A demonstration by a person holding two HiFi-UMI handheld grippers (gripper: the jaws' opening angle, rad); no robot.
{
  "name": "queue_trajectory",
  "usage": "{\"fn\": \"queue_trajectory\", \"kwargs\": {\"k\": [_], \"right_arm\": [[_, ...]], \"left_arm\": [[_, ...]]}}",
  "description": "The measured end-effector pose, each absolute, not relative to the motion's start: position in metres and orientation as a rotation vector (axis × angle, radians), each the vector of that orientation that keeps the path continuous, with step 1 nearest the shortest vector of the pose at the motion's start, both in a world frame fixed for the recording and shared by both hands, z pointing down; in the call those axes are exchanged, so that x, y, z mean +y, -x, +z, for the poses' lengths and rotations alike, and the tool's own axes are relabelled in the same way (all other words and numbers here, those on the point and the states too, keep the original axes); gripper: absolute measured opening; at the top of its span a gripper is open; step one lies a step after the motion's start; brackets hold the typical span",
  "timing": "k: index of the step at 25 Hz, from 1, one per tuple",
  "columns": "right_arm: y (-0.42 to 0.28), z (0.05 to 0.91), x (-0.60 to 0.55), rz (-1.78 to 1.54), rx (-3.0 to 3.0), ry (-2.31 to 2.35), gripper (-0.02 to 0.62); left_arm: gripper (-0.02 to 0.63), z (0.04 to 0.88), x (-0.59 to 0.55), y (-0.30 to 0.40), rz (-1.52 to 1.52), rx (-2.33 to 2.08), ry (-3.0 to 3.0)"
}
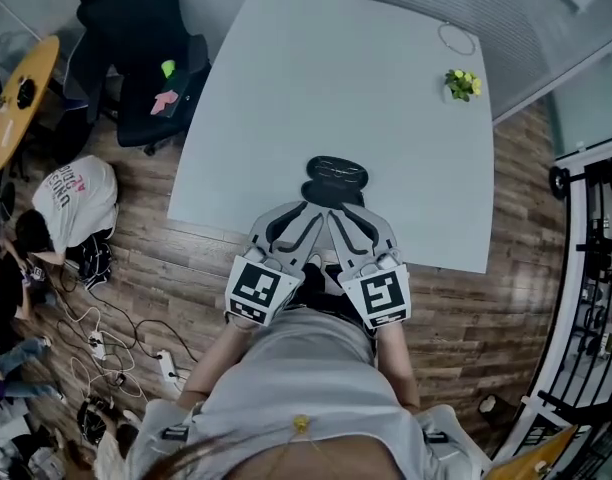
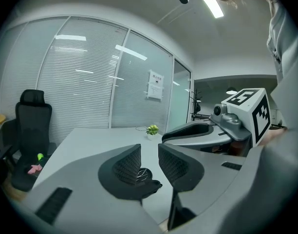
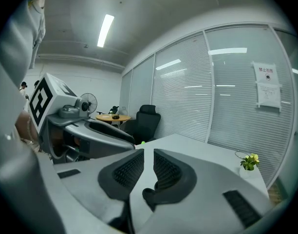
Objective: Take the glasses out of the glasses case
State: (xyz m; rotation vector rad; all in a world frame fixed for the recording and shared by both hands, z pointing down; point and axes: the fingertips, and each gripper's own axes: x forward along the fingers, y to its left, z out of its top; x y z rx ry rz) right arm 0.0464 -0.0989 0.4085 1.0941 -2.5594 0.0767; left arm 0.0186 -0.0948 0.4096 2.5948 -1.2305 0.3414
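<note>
A black glasses case (image 1: 336,173) lies on the white table (image 1: 286,88) near its front edge; I cannot make out the glasses. Both grippers are held side by side just short of it, pointing at it. My left gripper (image 1: 313,209) has its jaws a little apart with nothing gripped. In the left gripper view the case (image 2: 139,177) shows low in the gap of the left gripper (image 2: 149,148). My right gripper (image 1: 339,211) stands beside it; its jaws (image 3: 148,153) keep a narrow gap with nothing between the pads. Below that gap shows a dark piece of the case (image 3: 153,197).
A small potted plant (image 1: 462,85) and a thin wire loop (image 1: 456,38) sit at the table's far right. A black office chair (image 1: 136,58) and a round wooden table (image 1: 16,98) stand to the left. A crouching person (image 1: 74,200) and floor cables (image 1: 116,343) are at the left.
</note>
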Motion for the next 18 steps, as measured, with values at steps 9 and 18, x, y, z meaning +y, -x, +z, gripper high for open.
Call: {"fn": "queue_trajectory", "kwargs": {"k": [9,18], "right_arm": [[-0.054,0.436,-0.117,0.099,-2.493,-1.043,0.049],[-0.055,0.452,-0.133,0.129,-2.404,-1.096,0.049]], "left_arm": [[0.112,0.417,-0.115,-0.03,0.368,-1.193,-2.591],[0.112,0.426,-0.134,-0.029,0.408,-1.077,-2.631]]}}
